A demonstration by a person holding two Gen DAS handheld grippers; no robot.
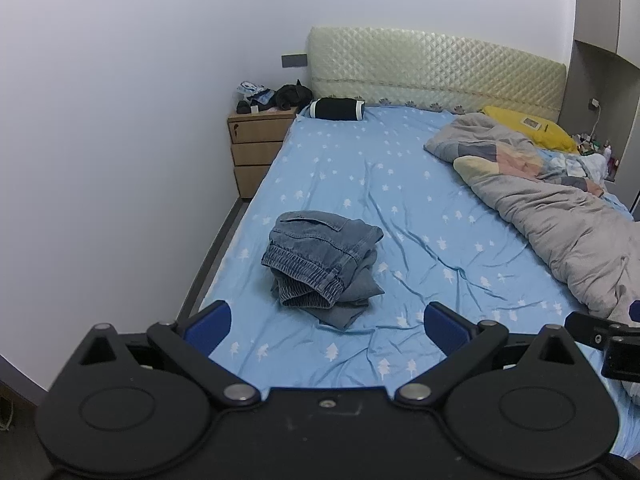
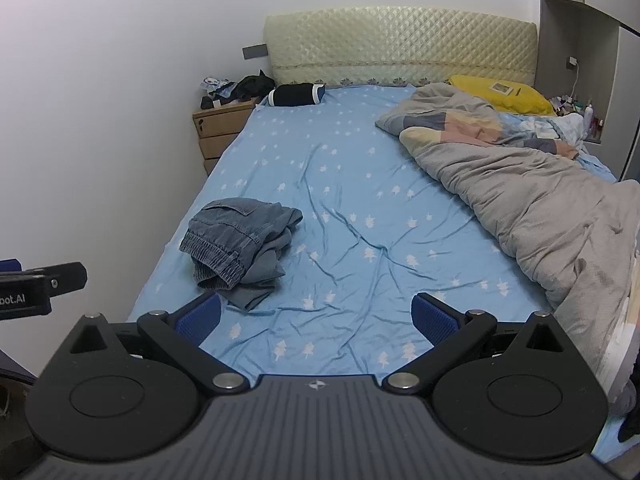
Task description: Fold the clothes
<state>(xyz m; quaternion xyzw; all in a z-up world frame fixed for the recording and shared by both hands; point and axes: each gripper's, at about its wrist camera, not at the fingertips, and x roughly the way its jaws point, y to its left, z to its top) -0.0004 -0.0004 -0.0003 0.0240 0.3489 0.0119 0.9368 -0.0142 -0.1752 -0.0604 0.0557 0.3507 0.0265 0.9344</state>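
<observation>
1. This is a bedroom in a home: a bed point(image 2: 360, 168) with a blue tree-print sheet fills most of the room.
2. A quilted cream headboard point(image 2: 400, 44) stands against the white wall.
3. A rumpled grey duvet point(image 2: 540, 200) and a yellow pillow point(image 2: 500, 94) lie on the bed.
4. A wooden bedside drawer unit point(image 1: 258, 148), cluttered on top, stands beside it.
</observation>
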